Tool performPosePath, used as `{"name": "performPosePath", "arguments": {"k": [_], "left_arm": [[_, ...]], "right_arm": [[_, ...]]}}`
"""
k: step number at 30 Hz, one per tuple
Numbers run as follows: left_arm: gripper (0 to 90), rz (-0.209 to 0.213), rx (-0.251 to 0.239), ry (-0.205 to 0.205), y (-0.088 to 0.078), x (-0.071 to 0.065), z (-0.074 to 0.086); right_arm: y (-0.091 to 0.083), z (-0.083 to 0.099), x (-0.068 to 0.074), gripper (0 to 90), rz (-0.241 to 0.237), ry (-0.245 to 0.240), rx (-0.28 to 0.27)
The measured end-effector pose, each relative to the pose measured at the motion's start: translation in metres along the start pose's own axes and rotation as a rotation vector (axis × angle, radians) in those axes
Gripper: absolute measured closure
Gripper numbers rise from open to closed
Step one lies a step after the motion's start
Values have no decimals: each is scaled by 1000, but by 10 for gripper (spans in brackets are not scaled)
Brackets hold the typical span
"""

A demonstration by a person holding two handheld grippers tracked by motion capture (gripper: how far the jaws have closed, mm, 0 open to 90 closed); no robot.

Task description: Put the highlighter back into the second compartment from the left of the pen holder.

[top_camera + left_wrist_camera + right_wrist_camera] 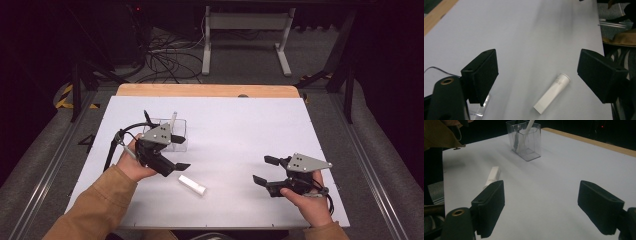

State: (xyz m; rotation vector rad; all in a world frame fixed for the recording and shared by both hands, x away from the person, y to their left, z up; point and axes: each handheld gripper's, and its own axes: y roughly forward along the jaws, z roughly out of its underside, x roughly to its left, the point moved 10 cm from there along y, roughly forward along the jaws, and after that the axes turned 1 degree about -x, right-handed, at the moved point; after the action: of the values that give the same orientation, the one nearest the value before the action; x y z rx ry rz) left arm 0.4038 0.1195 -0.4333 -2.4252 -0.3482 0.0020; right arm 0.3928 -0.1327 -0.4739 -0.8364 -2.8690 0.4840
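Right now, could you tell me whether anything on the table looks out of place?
The white tube lies flat on the table, loose between the two grippers, while the clear holder behind it keeps its items upright. Nothing looks spilled or damaged.

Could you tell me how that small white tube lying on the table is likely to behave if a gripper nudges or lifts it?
The white tube lies flat on the table; one end looks round, so a sideways nudge would probably roll it. Its other end looks flattened, which may curve that roll. It appears smooth and light, so it might slip in a loose pinch.
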Motion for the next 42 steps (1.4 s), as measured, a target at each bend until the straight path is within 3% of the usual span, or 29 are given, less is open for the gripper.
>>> {"name": "performPosePath", "arguments": {"k": [5, 14, 27, 35, 42], "left_arm": [[191, 40, 73, 33, 13, -6, 5], [234, 115, 175, 49, 32, -15, 15], [269, 154, 288, 105, 51, -23, 29], [296, 194, 360, 100, 62, -27, 39], [342, 229, 403, 125, 72, -33, 46]], "right_arm": [[0, 0, 1, 225, -7, 1, 1], [0, 0, 1, 225, -10, 2, 3], [0, 1, 1, 225, -12, 0, 5], [1, 1, 1, 224, -11, -1, 8], [1, 2, 1, 224, -12, -3, 9]]}}
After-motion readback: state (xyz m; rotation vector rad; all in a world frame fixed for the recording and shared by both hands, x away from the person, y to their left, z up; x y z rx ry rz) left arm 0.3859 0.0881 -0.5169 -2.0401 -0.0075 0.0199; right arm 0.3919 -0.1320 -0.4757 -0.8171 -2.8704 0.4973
